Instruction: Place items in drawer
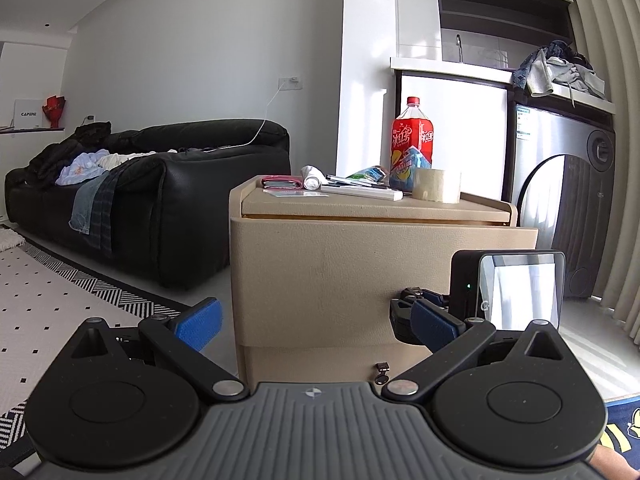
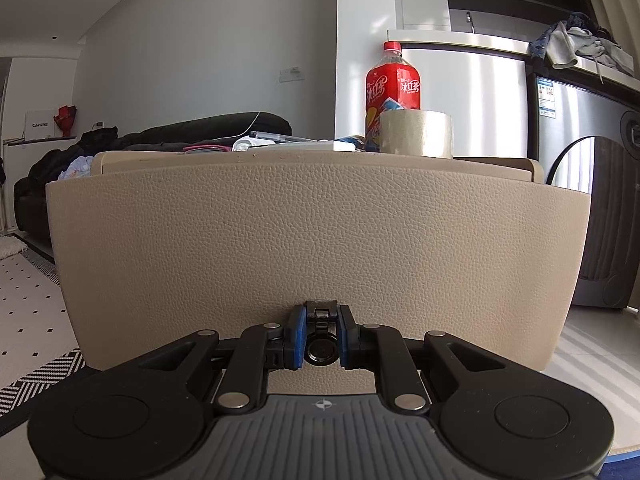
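Observation:
A beige leather-look nightstand has its top drawer (image 1: 360, 276) pulled out a little; the drawer front fills the right wrist view (image 2: 304, 240). My right gripper (image 2: 321, 340) is shut on the drawer's black ring pull (image 2: 321, 350); it also shows in the left wrist view (image 1: 424, 320) at the drawer front. My left gripper (image 1: 316, 322) is open and empty, in front of the drawer. On the nightstand top stand a red drink bottle (image 1: 412, 136), a tape roll (image 1: 436, 185), a pink wallet (image 1: 282, 182), a white roll (image 1: 314, 177) and flat items.
A lower drawer with its own black pull (image 1: 383, 374) sits below. A black sofa (image 1: 152, 184) with clothes stands at left, a patterned rug (image 1: 60, 308) on the floor. A washing machine (image 1: 568, 208) and curtain (image 1: 616, 160) are at right.

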